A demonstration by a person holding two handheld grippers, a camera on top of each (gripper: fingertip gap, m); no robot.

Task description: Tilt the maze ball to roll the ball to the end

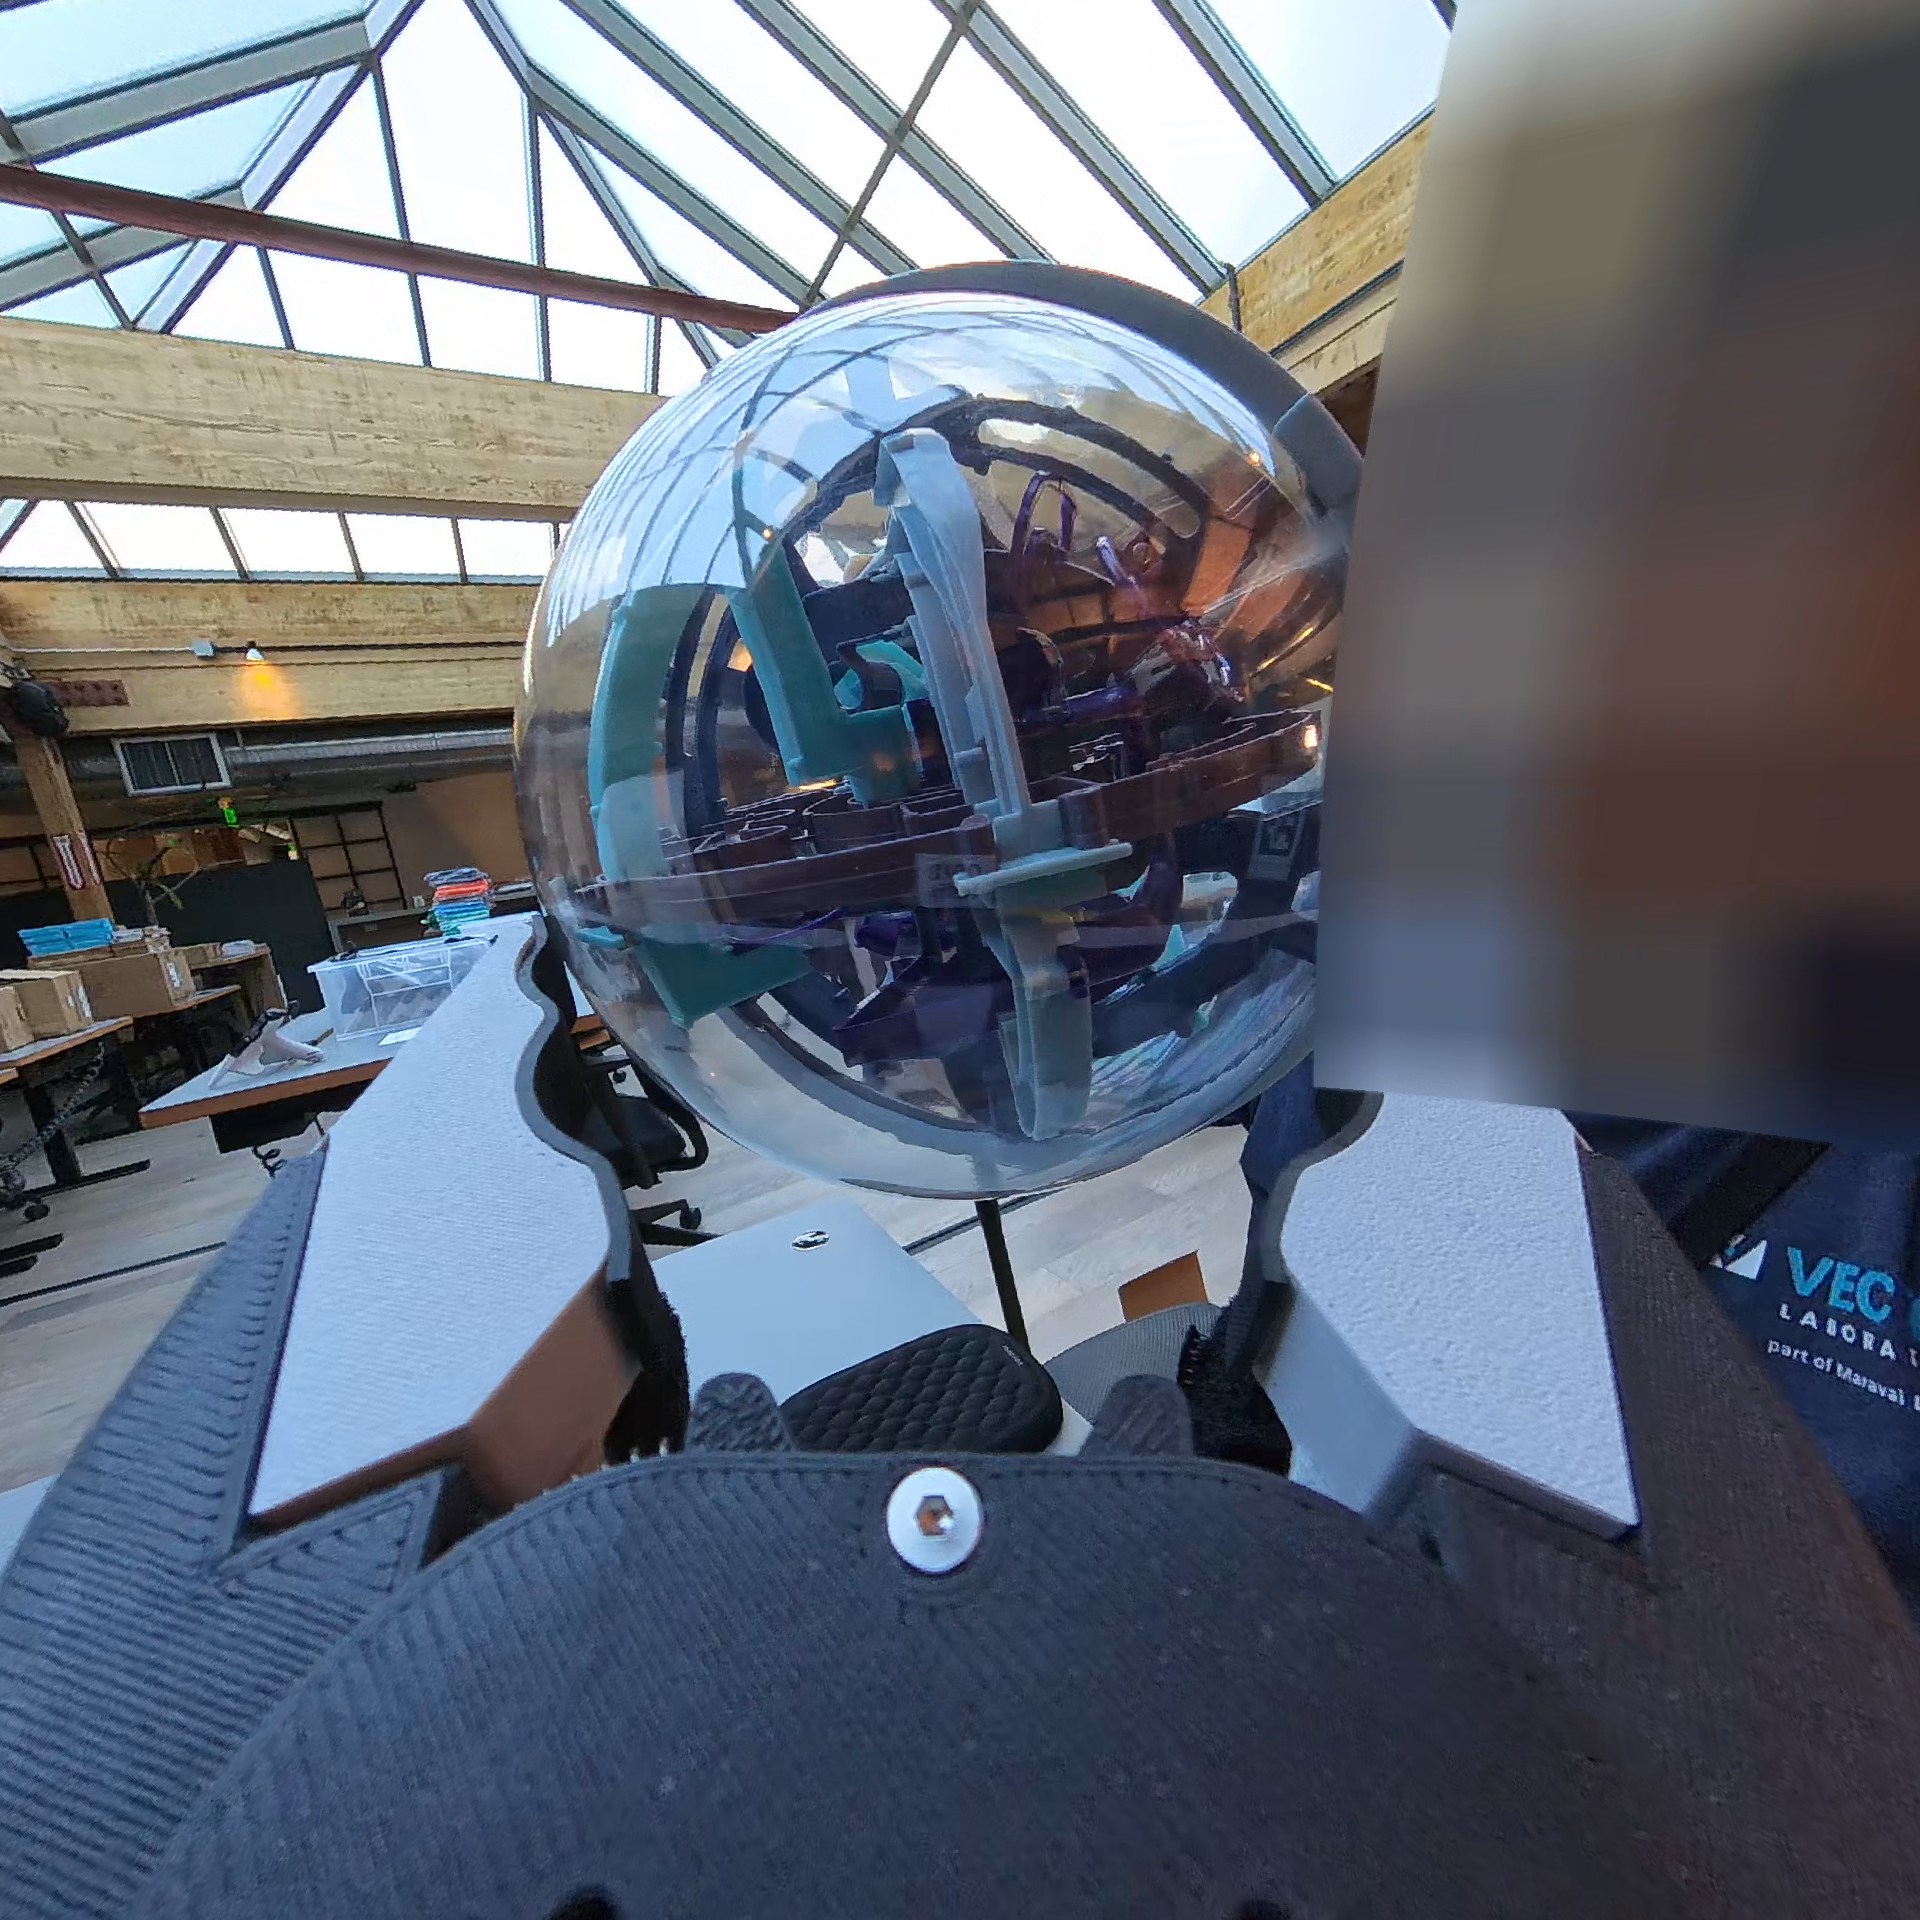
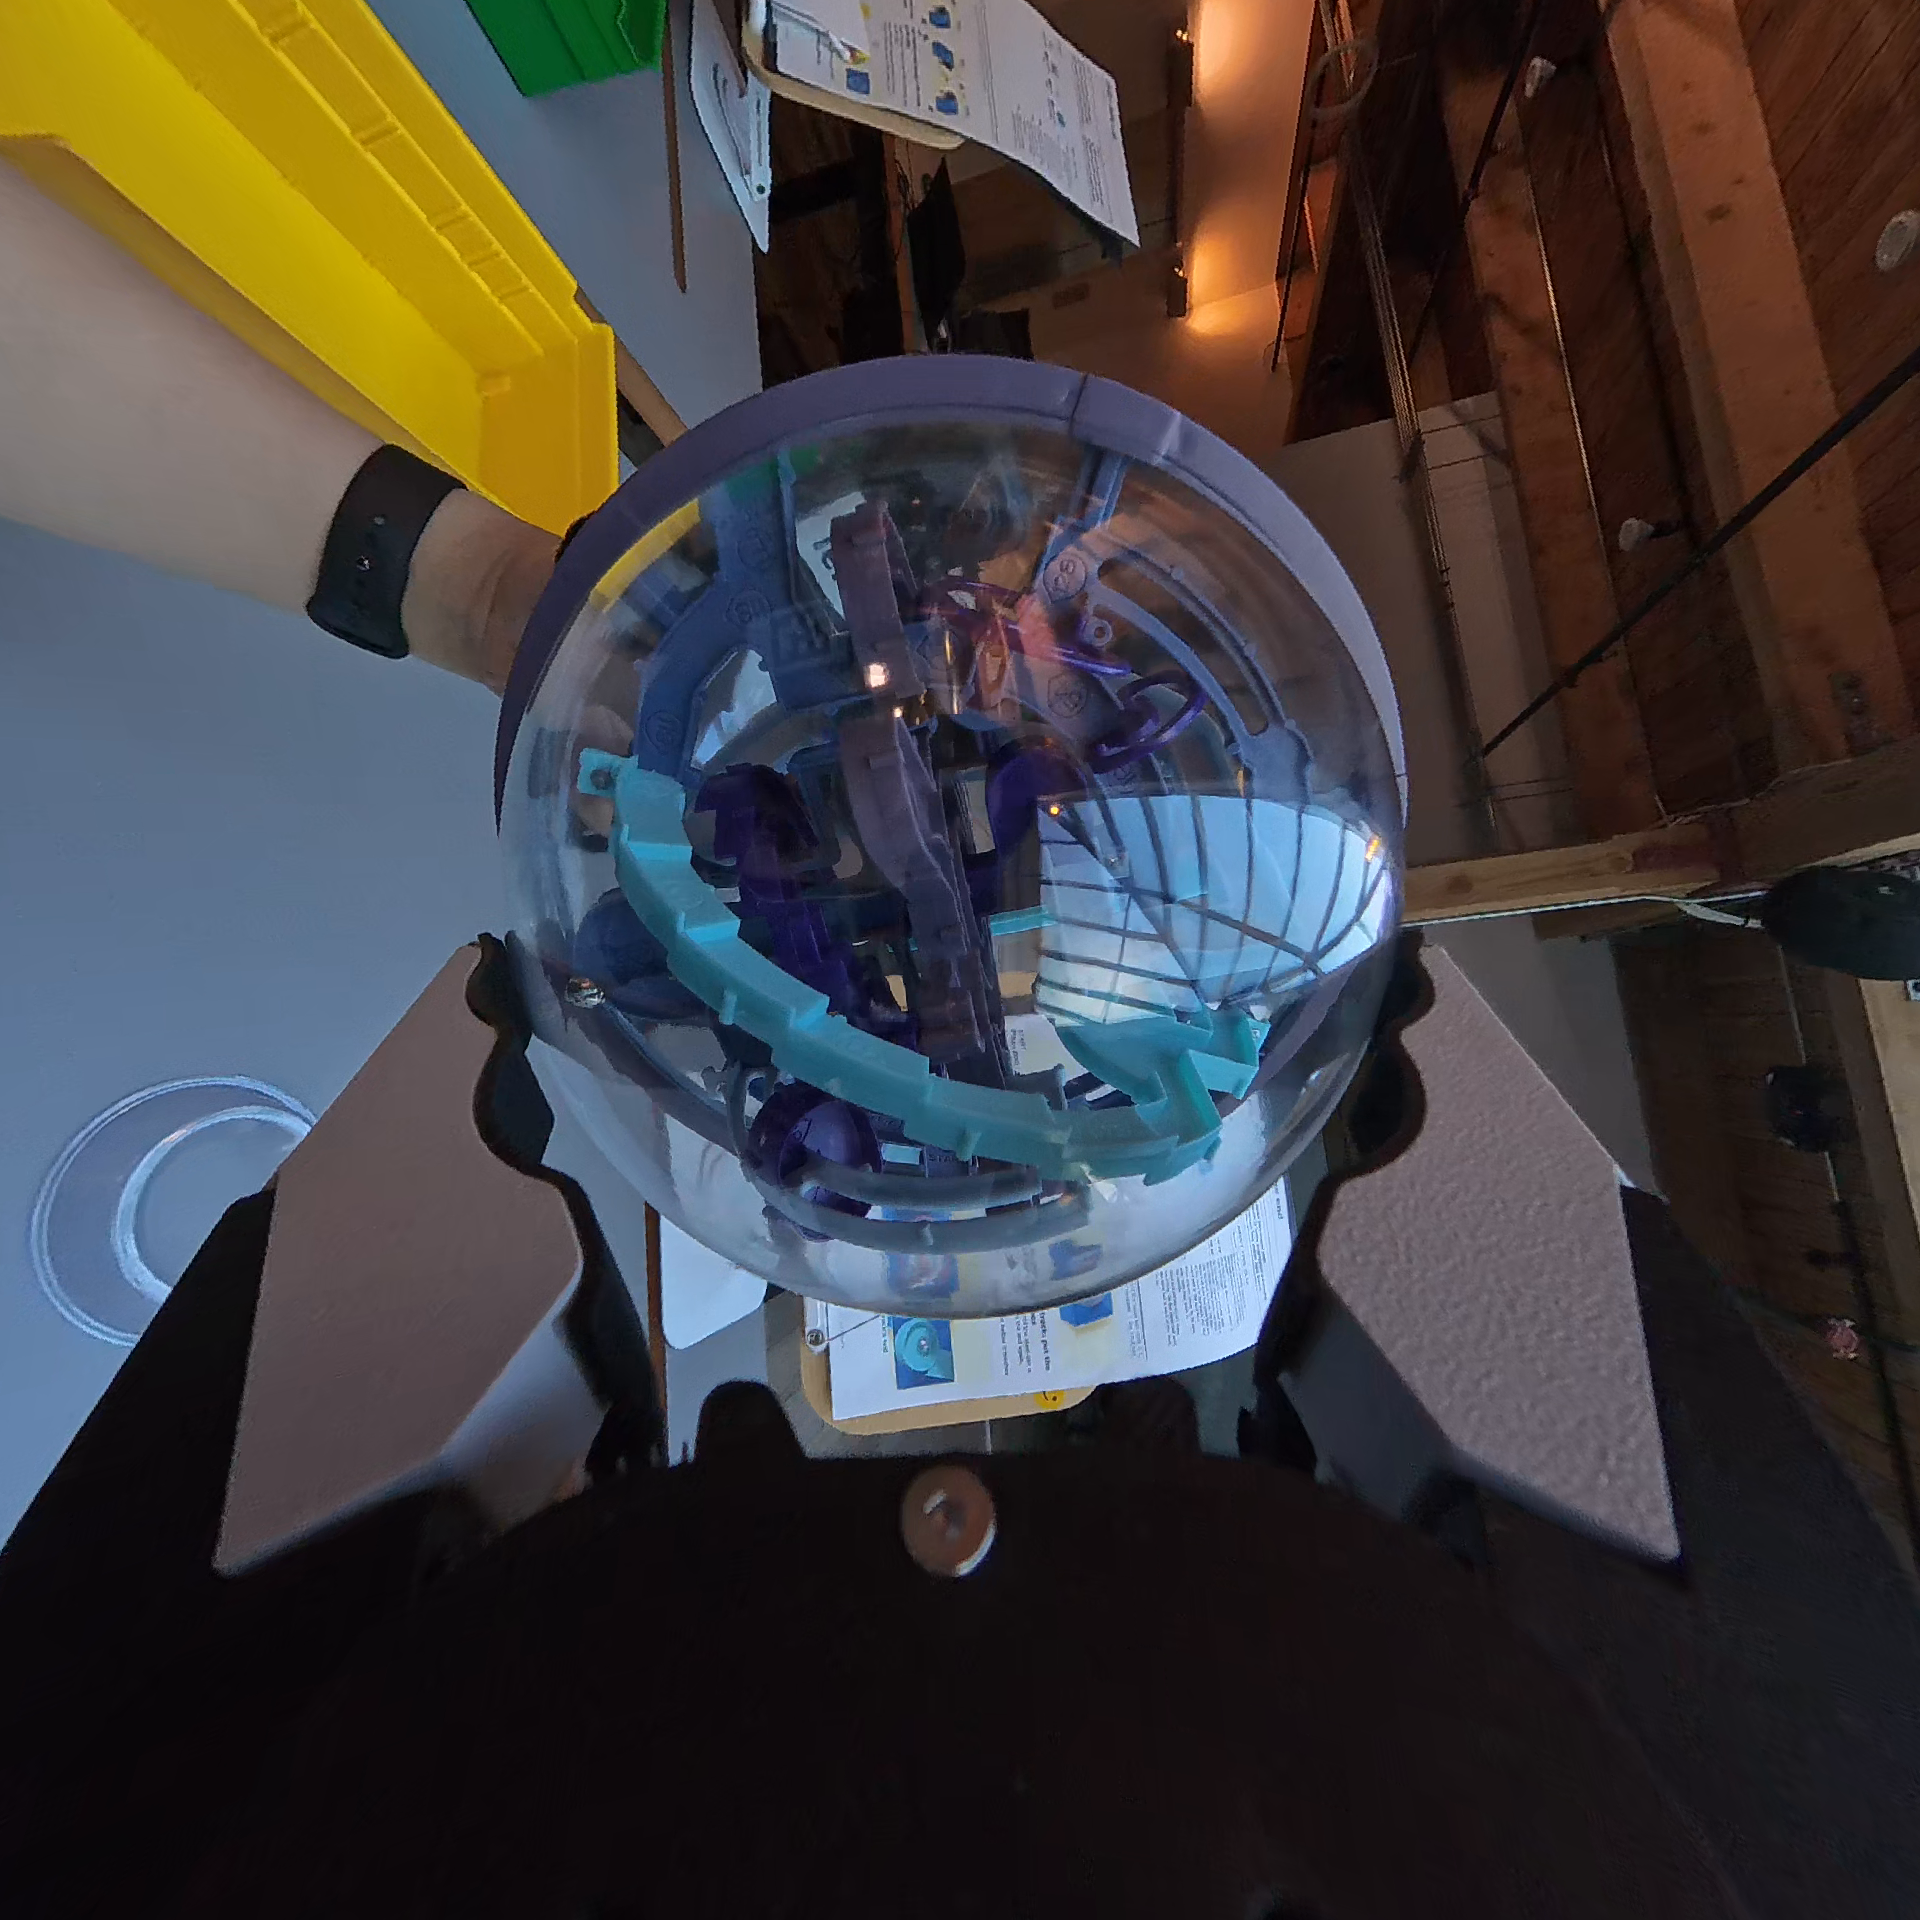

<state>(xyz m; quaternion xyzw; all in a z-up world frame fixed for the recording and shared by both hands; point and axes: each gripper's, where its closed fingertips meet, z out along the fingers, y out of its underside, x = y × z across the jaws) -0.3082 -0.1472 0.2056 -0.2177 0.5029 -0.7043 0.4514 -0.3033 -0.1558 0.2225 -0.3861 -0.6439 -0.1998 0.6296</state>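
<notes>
Nearest you, each wrist view shows one gripper with two white, rough-textured, wedge-shaped fingers edged in wavy black rubber.

Your left gripper [image 1: 940,1049] is spread wide. Its left finger [image 1: 436,1226] touches the lower left of the sphere; whether the right finger [image 1: 1455,1278] touches it you cannot tell, so the grip is uncertain.

Your right gripper [image 2: 951,1023] is also spread wide, and both black finger edges press against the sides of the same one clear plastic maze ball sphere [image 2: 951,831], pinching it, with the sphere reaching beyond the fingertips.

The sphere is a glossy transparent shell with one grey band round its seam [image 1: 1195,312]. Inside are curved tracks: teal [image 2: 831,1029], purple, pale grey and brown [image 1: 935,842]. One tiny metal ball [image 2: 584,995] sits at the sphere's left edge in the right view.

Beyond the sphere in the right view: one bare wrist with a black band [image 2: 379,551], one clear round dish [image 2: 171,1205] on a grey table [image 2: 208,852], one yellow plastic bin [image 2: 343,229], and printed sheets on a clipboard [image 2: 1039,1351].

Farthest in the left view is a glass skylight roof [image 1: 623,156].
</notes>
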